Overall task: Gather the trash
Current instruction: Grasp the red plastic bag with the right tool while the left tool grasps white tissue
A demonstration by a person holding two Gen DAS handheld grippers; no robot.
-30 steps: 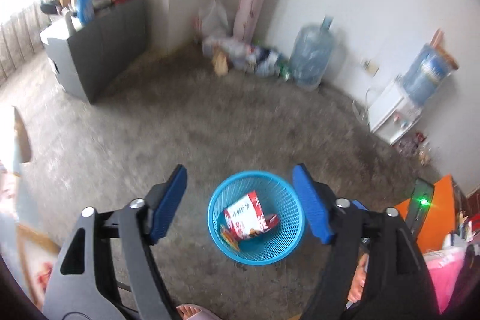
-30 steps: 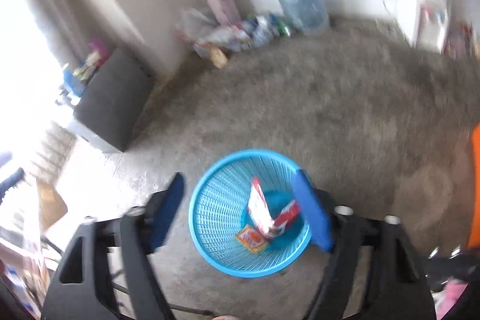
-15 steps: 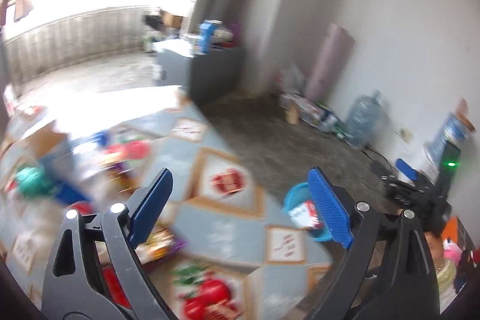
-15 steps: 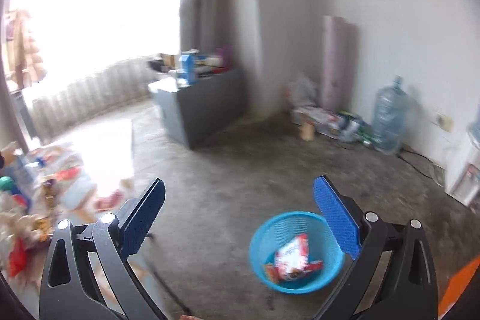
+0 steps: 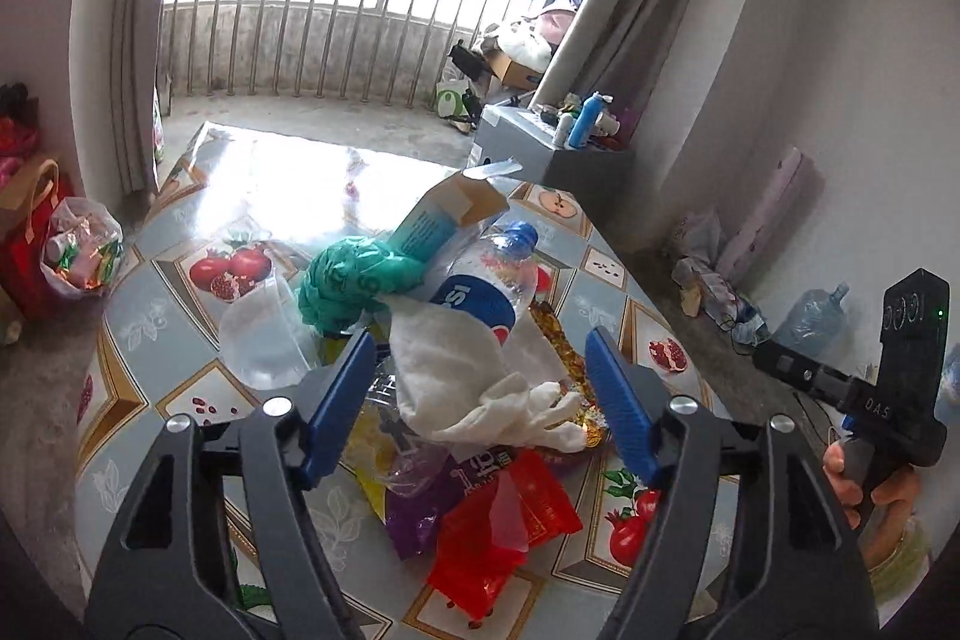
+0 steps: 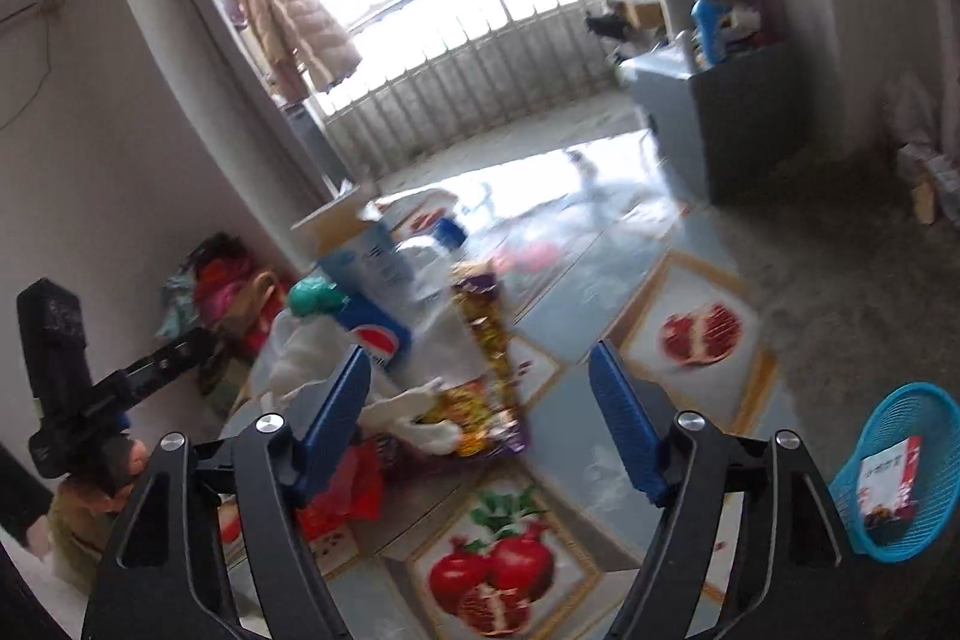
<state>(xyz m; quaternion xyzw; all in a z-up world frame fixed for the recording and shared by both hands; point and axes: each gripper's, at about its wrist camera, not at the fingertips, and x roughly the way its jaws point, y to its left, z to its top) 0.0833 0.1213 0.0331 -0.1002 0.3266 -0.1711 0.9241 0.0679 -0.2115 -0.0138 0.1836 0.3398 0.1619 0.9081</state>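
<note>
Both grippers over a littered table, jaws spread wide, nothing held.

Table (image 5: 180, 304) with fruit-print cover carries a trash heap: teal-printed carton (image 5: 441, 220), Pepsi bottle (image 5: 489, 289), crumpled white cloth (image 5: 474, 382), green bag (image 5: 351, 280), red wrapper (image 5: 510, 532), clear plastic cup (image 5: 258, 334). Left gripper (image 5: 483, 403) hangs just above the cloth. Right gripper (image 6: 480, 421) hangs over the heap's edge. Blue basket (image 6: 912, 466) sits on the floor beside the table, a red-and-white packet (image 6: 888, 478) inside.
</note>
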